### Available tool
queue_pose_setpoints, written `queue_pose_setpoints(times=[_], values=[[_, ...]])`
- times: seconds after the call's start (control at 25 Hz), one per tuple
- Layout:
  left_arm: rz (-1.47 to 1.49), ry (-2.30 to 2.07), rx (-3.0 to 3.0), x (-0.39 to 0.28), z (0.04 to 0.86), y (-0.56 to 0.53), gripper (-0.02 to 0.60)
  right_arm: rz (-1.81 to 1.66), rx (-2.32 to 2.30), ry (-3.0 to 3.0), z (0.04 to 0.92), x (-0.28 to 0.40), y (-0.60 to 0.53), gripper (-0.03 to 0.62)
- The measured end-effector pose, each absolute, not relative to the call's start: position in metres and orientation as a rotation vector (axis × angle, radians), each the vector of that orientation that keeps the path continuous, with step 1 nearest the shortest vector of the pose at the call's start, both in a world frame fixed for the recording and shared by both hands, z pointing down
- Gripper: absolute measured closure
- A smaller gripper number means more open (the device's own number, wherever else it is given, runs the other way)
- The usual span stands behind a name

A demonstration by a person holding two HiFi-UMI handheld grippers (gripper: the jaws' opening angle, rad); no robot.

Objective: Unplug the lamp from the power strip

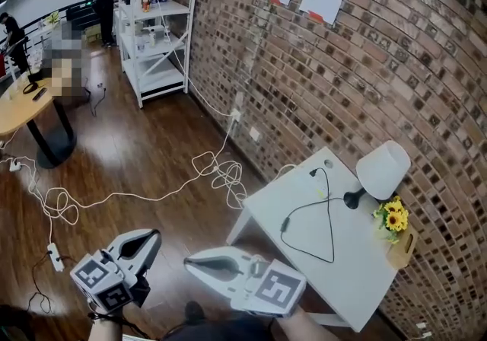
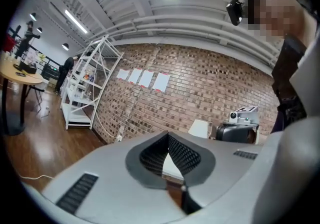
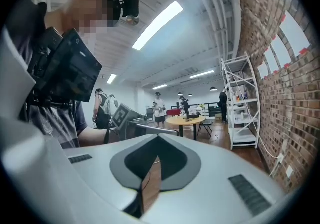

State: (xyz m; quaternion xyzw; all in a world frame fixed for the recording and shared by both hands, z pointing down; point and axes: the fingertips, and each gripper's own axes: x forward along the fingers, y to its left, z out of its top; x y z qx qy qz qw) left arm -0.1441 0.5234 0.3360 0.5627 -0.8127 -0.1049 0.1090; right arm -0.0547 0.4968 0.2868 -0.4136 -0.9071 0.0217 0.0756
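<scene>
Both the left gripper [image 1: 150,241] and the right gripper [image 1: 192,260] are clenched on nothing, well short of the desk [image 1: 358,271]. The lamp [image 1: 383,170] stands at the desk corner against the brick wall [image 1: 319,73], its black cord [image 1: 330,229] looped over the top. Best to trace that cord to its plug first.

The brick wall [image 1: 304,88] is red-brown with pale mortar lines; the floor [image 1: 144,157] is dark brown wood. White table [image 1: 358,278], white lamp [image 1: 383,169], black cord [image 1: 285,224], yellow flowers [image 1: 393,218]. The left gripper [image 1: 154,234] and right gripper [image 1: 188,260] are pale grey — their cubes patterned in black-and-white squares.
</scene>
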Motion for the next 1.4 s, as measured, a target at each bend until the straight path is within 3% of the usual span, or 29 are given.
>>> queue_pose_setpoints(times=[0.76, 1.4], values=[[-0.205, -2.122, 1.803, -0.137, 0.335, 0.330, 0.574, 0.192, -1.060, -2.815, 0.300, -0.083, 0.328, 0.591], [0.099, -2.144, 1.935, -0.133, 0.303, 0.226, 0.574, 0.103, -1.014, -2.818, 0.309, -0.092, 0.230, 0.591]])
